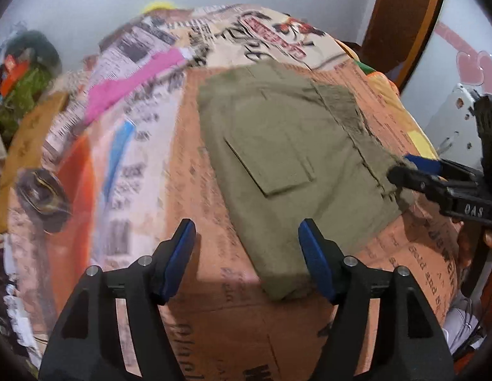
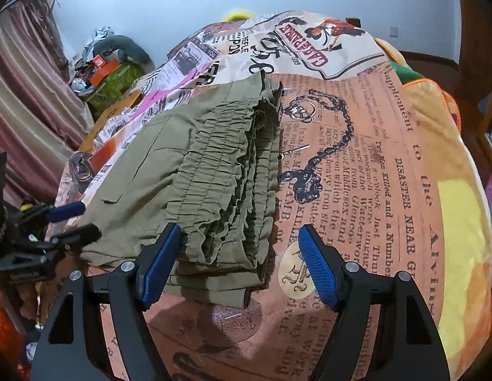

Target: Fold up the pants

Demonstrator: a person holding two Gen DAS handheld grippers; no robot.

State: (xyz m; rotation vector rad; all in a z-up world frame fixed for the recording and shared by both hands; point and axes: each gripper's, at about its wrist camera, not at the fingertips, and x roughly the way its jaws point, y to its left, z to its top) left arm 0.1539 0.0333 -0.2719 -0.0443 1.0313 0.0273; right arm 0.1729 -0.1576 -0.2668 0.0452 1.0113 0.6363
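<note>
We see a home bedroom: bed w/ newsprint-pattern sheet (image 2: pixel 357 165), curtain (image 2: pixel 27 95), cluttered corner pile (image 2: pixel 103 66), wooden door frame (image 1: pixel 404 25).

Folded pants (image 2: pixel 214 174) on bedspread (image 2: pixel 357 165), between claws.

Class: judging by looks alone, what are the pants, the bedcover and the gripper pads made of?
Pants: matte olive woven cloth, probably cotton; the shirred waistband puckers softly.
Bedcover: printed fabric, newspaper pattern, faintly wrinkled.
Pads: blue, dimpled texture, rubber or plastic; the look leaves it open.
</note>
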